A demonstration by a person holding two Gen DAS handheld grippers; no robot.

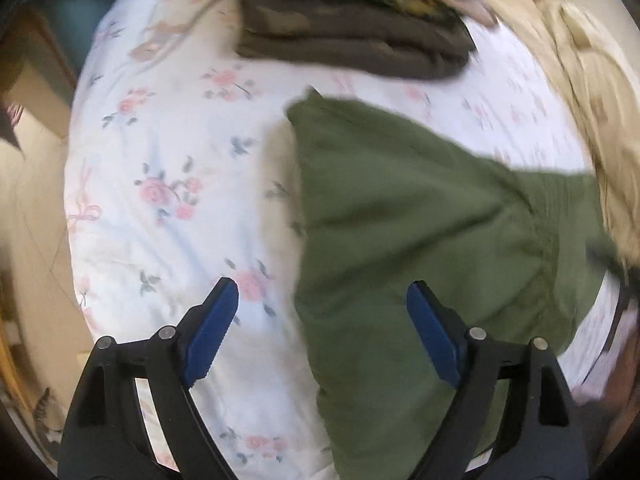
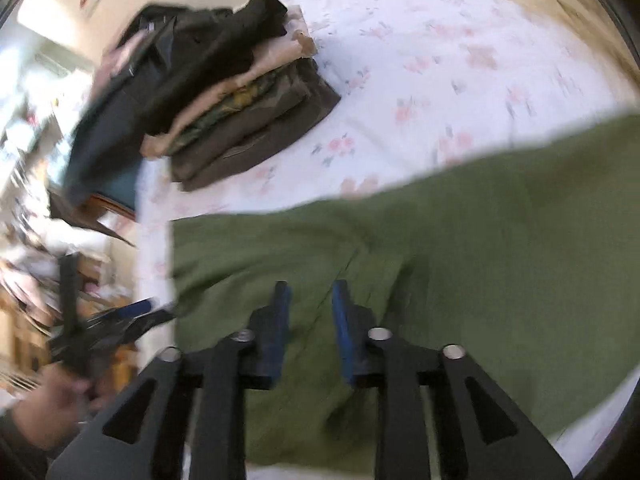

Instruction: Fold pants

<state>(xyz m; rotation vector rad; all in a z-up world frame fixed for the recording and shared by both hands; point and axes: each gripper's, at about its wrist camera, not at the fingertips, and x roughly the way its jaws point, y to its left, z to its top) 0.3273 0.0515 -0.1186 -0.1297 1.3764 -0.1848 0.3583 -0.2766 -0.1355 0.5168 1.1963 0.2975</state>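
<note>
Green pants [image 1: 400,240] lie spread on a white floral bedsheet [image 1: 160,160]. My left gripper [image 1: 320,300] hangs open above the pants' left edge, its blue pads [image 1: 214,328] wide apart with nothing between them. In the right wrist view the same green pants [image 2: 440,240] fill the lower half. My right gripper [image 2: 310,304] is open over the cloth, with a narrow gap between the blue pads [image 2: 342,320] and nothing pinched. The left gripper [image 2: 132,312] shows blurred at the left edge, held by a hand [image 2: 60,400].
A stack of folded dark and camouflage clothes [image 1: 352,36] [image 2: 240,112] sits at the far side of the bed. A beige blanket [image 1: 580,100] is bunched along the right. The bed's edge drops to furniture and a cluttered floor [image 2: 40,240] on the left.
</note>
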